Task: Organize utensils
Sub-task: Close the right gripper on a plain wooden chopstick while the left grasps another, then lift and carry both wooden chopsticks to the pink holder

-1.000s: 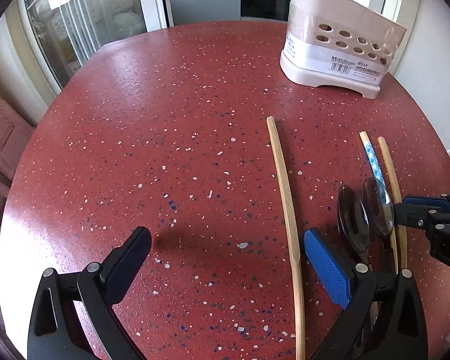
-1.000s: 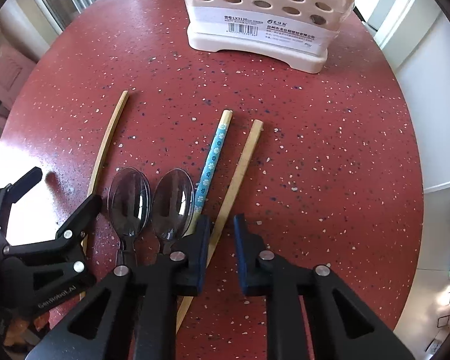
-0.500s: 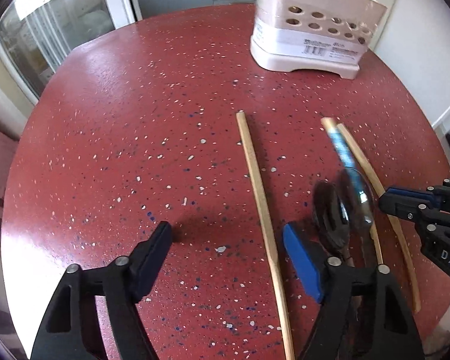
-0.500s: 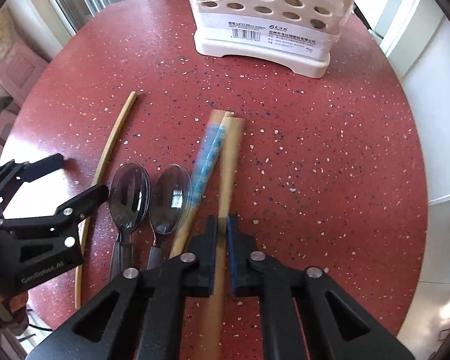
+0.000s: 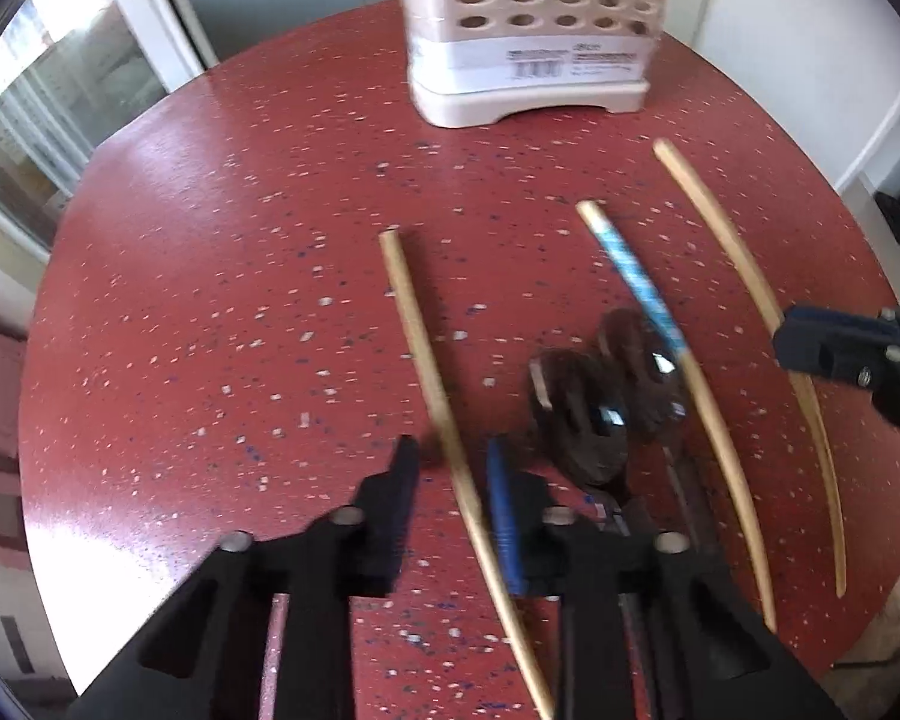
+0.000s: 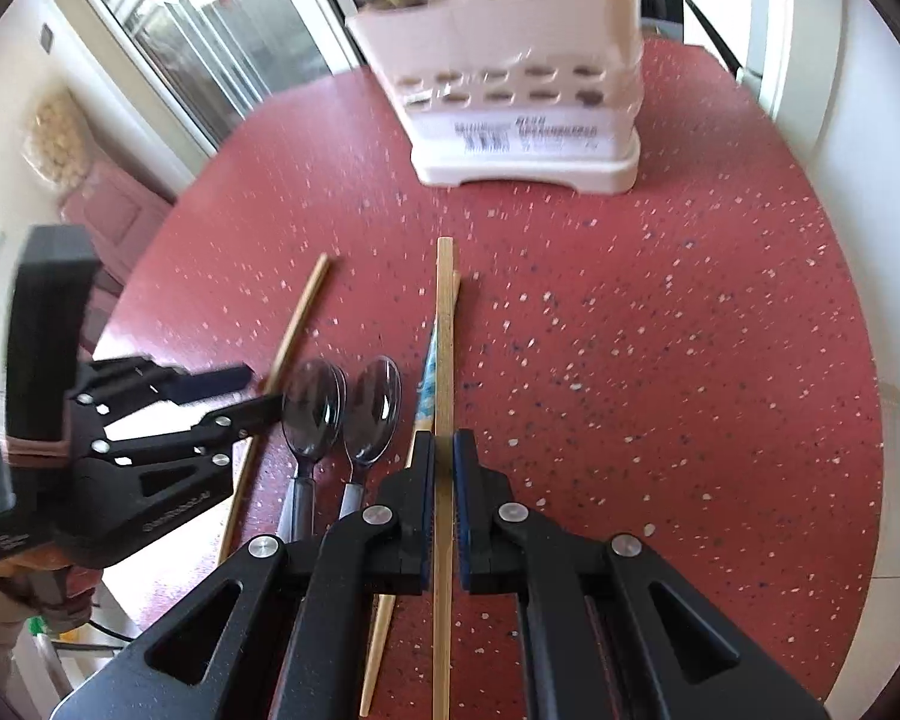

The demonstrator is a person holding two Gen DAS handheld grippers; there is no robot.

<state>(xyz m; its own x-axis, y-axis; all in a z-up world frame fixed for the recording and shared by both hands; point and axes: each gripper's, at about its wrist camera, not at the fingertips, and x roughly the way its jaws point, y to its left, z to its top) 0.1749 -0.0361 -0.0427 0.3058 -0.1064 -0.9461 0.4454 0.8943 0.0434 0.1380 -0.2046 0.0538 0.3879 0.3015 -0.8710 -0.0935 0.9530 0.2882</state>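
Two grippers: right gripper clamps plain chopstick; left gripper apparently unclosed, straddling another chopstick.

Your left wrist view looks forward and down, low over the table, toward the caddy. Your right wrist view faces the same caddy from just beside. Both share the chopsticks, spoons and each other's gripper.

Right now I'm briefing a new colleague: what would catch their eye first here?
Probably the right gripper, shut on a plain chopstick in the foreground. Beside it, two spoons and a blue-patterned chopstick lie on the red speckled table. At the far edge stands a white utensil holder, while the left gripper straddles another chopstick.
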